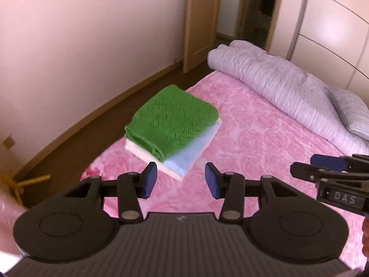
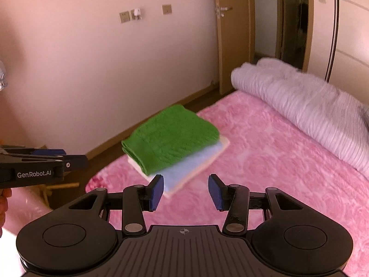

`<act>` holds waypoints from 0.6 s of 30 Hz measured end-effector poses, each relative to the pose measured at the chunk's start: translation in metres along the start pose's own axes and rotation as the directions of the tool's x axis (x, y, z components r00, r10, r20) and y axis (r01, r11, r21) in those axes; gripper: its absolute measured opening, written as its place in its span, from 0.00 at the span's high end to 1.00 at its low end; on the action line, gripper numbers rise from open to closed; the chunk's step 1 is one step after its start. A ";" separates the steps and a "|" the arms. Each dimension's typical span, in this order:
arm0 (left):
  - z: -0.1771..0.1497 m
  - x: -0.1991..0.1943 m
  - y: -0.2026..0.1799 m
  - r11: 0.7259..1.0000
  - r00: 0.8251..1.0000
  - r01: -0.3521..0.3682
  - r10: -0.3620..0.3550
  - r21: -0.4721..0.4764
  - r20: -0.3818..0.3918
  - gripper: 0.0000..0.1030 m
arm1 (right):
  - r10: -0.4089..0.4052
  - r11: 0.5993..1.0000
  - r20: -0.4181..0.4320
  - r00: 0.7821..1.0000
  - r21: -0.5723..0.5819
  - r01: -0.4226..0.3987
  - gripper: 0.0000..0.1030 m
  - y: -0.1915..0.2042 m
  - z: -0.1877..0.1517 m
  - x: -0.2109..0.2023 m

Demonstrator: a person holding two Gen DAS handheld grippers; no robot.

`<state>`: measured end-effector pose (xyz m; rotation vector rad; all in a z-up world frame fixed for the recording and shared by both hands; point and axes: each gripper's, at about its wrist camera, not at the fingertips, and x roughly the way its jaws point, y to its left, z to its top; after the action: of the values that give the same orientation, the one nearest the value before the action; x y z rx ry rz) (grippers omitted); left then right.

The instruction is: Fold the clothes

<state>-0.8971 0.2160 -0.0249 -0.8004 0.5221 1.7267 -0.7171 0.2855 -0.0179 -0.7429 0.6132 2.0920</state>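
We hover left gripper (image 1: 181, 180) and right gripper (image 2: 186, 190), both wide, empty, near folded stack (image 1: 171, 124) on bed (image 1: 253, 138); square edges gently.

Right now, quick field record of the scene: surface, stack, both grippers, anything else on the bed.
surface: pink bedspread
stack: three folded pieces near the bed's left edge
top: green knit
middle: light blue piece
bottom: cream piece
left gripper: open, empty, short of the stack
right gripper: open, empty, short of the stack
other: rolled lilac duvet along the far side
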 end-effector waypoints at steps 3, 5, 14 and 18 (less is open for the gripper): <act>-0.012 -0.004 -0.025 0.999 0.999 -0.035 0.034 -0.031 -0.024 0.60 | 0.033 0.999 -0.037 0.999 -0.017 -0.033 0.54 -0.026 -0.006 -0.009; -0.019 -0.007 -0.038 0.998 0.998 -0.049 0.048 -0.040 -0.031 0.60 | 0.048 0.998 -0.053 0.997 -0.026 -0.049 0.54 -0.041 -0.011 -0.014; -0.033 -0.006 -0.068 0.989 0.993 -0.103 0.097 -0.102 -0.064 0.60 | 0.118 0.992 -0.131 0.984 -0.038 -0.124 0.54 -0.073 -0.020 -0.008; -0.032 0.005 -0.071 0.983 0.990 -0.125 0.115 -0.131 -0.081 0.60 | 0.132 0.987 -0.165 0.978 -0.069 -0.145 0.54 -0.079 -0.014 0.006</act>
<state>-0.8218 0.2182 -0.0459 -0.9485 0.5153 1.8652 -0.6510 0.3229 -0.0451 -0.9447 0.6884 2.2096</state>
